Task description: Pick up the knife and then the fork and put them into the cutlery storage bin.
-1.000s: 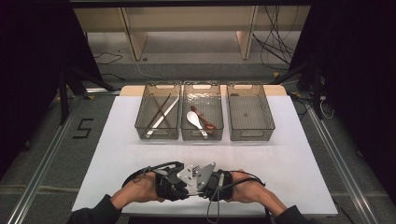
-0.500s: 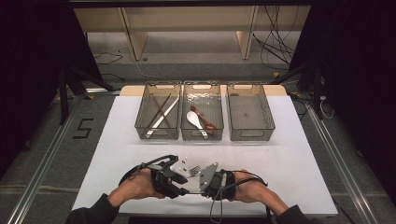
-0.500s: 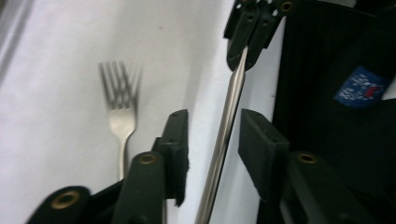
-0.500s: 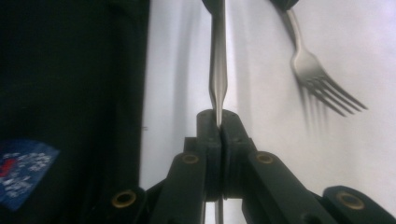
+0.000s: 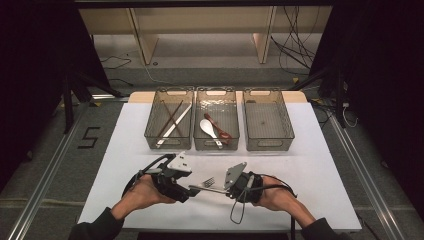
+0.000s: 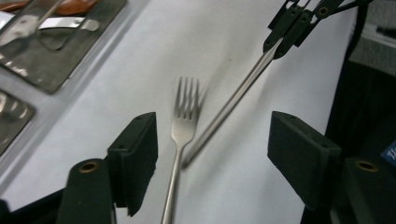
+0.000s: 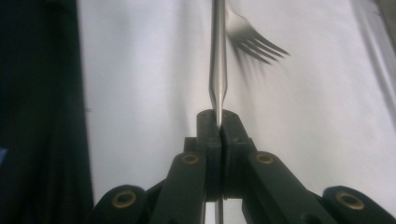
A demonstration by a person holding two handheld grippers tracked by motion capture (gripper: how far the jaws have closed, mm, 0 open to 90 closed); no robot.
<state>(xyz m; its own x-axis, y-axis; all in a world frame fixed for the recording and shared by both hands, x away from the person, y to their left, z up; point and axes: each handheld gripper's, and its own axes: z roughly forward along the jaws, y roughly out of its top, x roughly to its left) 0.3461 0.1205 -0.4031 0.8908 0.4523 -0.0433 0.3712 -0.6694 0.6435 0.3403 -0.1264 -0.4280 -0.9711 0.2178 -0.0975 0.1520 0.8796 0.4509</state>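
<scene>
Right gripper (image 7: pixel 218 122) pinching the utensil handle (image 7: pixel 218 65) by its thin end, left gripper (image 6: pixel 212 154) just spreading around nothing, so it could pivot onto the fork (image 6: pixel 183 122) lying on the bench (image 5: pixel 320 170).

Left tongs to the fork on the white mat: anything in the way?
Yes. The left tongs, whose jaws have just been opening, straddle the fork. The metal handle clamped in the right tongs pokes into that gap beside the tines.
</scene>
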